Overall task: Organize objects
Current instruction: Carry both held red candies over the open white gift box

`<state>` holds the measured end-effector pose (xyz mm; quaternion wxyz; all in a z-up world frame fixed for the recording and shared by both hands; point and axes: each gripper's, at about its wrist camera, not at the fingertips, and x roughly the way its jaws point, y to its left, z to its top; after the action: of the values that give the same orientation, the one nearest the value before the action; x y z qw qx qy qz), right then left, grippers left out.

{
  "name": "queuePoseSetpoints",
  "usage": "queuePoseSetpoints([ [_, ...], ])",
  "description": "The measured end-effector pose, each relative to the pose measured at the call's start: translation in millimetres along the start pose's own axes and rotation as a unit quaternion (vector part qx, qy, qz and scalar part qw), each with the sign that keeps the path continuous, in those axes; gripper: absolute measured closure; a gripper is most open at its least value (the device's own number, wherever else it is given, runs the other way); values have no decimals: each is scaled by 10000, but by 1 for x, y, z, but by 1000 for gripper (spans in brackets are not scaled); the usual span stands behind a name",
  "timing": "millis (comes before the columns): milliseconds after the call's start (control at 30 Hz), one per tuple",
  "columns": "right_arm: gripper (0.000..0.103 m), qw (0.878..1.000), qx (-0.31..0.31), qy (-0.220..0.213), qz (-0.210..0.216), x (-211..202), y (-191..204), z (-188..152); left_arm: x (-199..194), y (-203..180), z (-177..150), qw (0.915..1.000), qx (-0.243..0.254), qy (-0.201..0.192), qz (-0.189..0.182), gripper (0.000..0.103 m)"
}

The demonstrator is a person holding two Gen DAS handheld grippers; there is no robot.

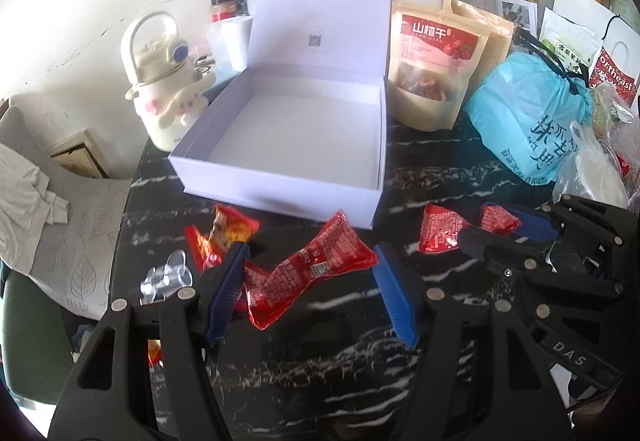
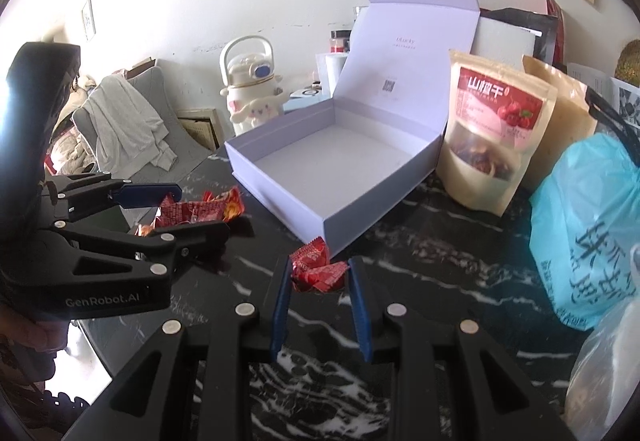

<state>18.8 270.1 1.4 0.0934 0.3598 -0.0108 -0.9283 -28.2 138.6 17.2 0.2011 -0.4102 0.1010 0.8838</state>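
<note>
While both grippers hovered low over the black marbled desk (image 1: 320, 361), neither had hold of anything. Left gripper (image 1: 310, 273): jaws wide apart, straddling a long red snack packet (image 1: 308, 273) that lay flat between them, pads apparently not yet touching it. Right gripper (image 2: 318, 275): jaws open, set either side of a small red packet (image 2: 320, 273) just in front of the near corner of the white box (image 2: 280, 185).

Box stood open and empty, lid upright, in the middle of the desk, just beyond all the packets.

Risks, as judged:
- Left jaws could close on only a crinkled edge of the slick foil, letting the packet slip or swing out on the lift.
- An orange-red packet (image 1: 224, 237) lay touching or just beside the left jaw's outer side; it might get nudged or dragged along.
- Right packet overlapped a second one (image 2: 310, 253) behind it; a pinch might catch both, or push one under the box wall.
- Grippers worked near each other; a shared path to the box could make them collide.

Count:
- Red and orange-red packets: about five on the desk; the overlaps make an exact count uncertain.
- White box: one.
- Brown pouches (image 1: 436, 69): two, behind the box.
- Blue bag (image 1: 528, 121): one.
- White bottle (image 1: 160, 89): one.
- Clear plastic piece (image 1: 166, 277): one, at the desk edge.
</note>
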Motion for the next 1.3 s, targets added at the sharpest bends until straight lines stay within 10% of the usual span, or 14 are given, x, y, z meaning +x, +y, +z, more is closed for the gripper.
queuePoseSetpoints([
  [1300,75,10000,11,-52,-80,101,-56,109,108,43,118,9991,323,178,219,40],
])
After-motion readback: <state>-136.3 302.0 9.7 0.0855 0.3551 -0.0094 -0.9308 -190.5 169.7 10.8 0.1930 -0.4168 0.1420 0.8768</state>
